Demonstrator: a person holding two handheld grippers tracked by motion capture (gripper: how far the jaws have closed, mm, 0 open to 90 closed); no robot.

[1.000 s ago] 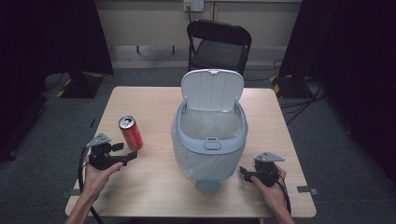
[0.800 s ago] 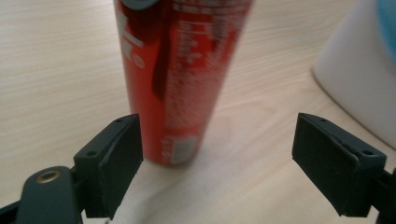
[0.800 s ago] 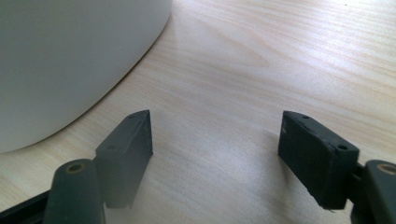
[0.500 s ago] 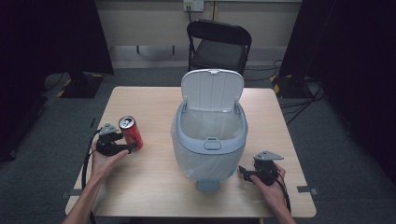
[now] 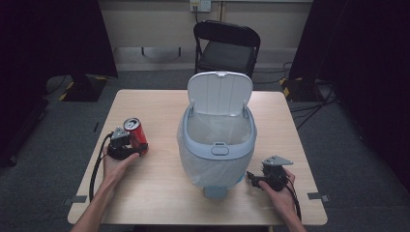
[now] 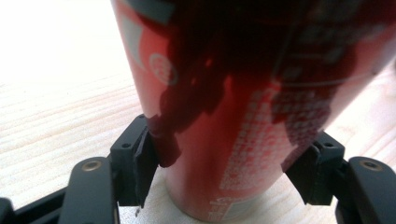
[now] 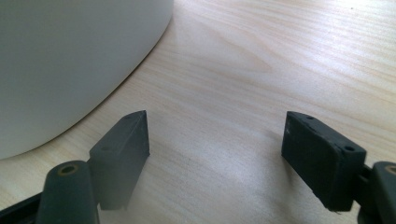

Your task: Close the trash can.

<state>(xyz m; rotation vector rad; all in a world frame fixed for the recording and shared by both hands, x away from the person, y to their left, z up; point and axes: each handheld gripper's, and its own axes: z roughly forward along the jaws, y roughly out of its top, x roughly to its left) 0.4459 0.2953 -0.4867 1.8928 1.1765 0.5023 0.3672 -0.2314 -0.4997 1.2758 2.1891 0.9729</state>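
A red drink can [image 5: 135, 133] stands upright on the left part of the wooden table [image 5: 159, 198]. My left gripper [image 5: 129, 147] is at its near side. In the left gripper view the can [image 6: 233, 116] sits between the two jaws, whose pads [image 6: 145, 158] press on both its sides low on the body. My right gripper [image 5: 255, 180] rests on the table at the front right, beside the base of the grey-blue bin [image 5: 217, 145]. Its fingers [image 7: 123, 147] stand wide apart with only bare wood between them.
The bin has its lid [image 5: 220, 93] flipped up and a clear liner inside; its pedal [image 5: 215, 192] faces the front edge. Its curved wall [image 7: 70, 60] lies just left of my right jaws. A black chair [image 5: 226, 46] stands behind the table.
My left gripper moved forward and right up to the can and its jaws now sit around the can's lower body. The right gripper and the bin stayed put.
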